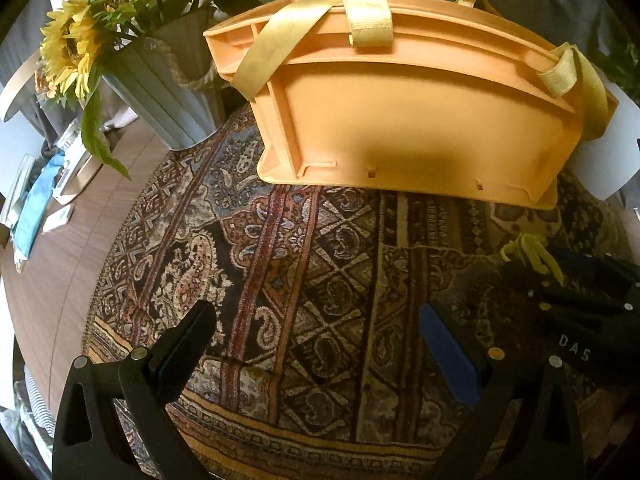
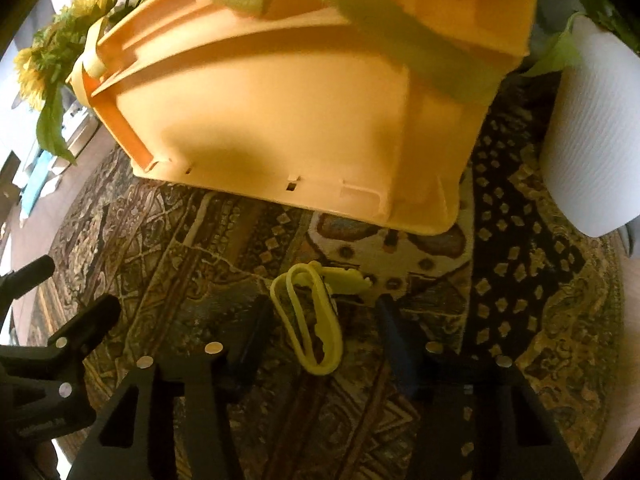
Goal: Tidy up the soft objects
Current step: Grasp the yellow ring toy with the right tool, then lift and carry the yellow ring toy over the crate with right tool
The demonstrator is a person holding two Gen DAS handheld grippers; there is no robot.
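An orange plastic bin [image 1: 416, 120] sits on a patterned paisley cloth [image 1: 280, 280] spread over a wooden table [image 1: 68, 248], with yellow ribbons [image 1: 366, 12] draped over its rim and down its side. A loose yellow ribbon [image 2: 308, 316] lies on the cloth just in front of the bin, apart from it. The right gripper [image 2: 320, 316] is spread wide with this ribbon lying between its fingers; neither finger clearly touches it. The left gripper [image 1: 316, 320] is also wide open over bare cloth, holding nothing, and sits beside the right one. A grey vase of sunflowers [image 1: 160, 76] stands left of the bin, and a white paper roll [image 2: 592, 128] stands to the bin's right.
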